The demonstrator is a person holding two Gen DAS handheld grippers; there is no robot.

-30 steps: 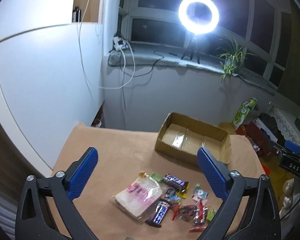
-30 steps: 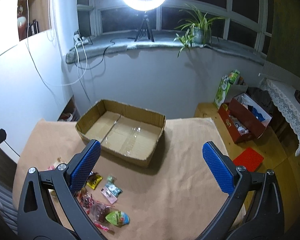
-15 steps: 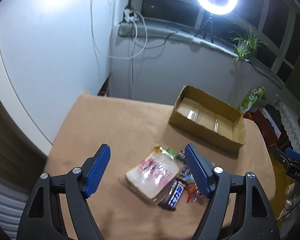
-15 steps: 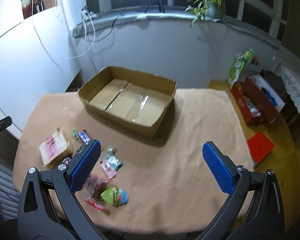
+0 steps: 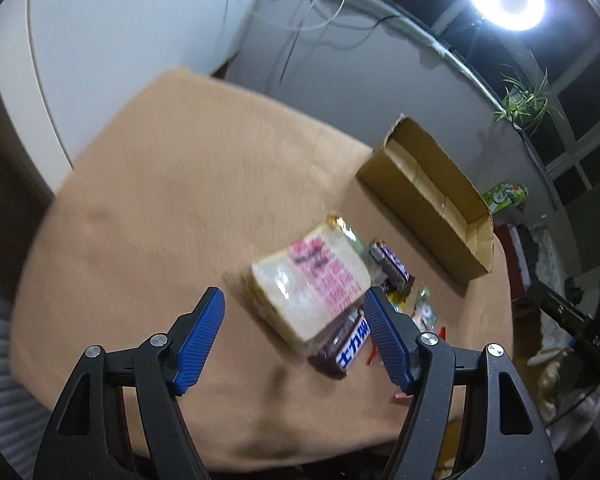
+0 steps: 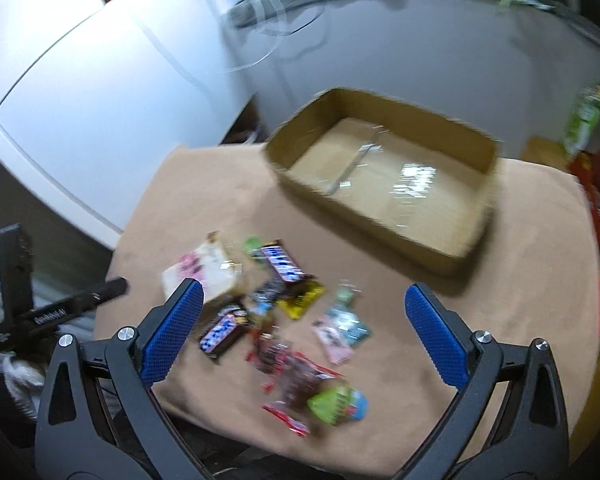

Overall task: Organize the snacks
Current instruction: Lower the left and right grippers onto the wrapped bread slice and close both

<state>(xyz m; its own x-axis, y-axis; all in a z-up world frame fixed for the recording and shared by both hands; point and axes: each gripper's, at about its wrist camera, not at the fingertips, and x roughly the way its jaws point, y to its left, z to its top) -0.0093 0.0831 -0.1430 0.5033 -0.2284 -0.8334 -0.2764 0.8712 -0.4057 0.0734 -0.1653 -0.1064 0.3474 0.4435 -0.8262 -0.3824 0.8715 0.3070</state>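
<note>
Claws drop toward the snacks

Left claw (image 5: 292, 324) has come down, released, bread (image 5: 312, 284) at 12 o'clock; box (image 6: 384, 172) empty.

1 cardboard box (image 6: 384, 184). 1 bagged bread pack (image 5: 312, 280). 2 dark choc bars w/ blue-white labels (image 6: 282, 262) (image 6: 222, 330). 1 yellow packet (image 6: 302, 298), 1 green-blue packet (image 6: 338, 404). Remaining small sweets too blurred to count.
</note>
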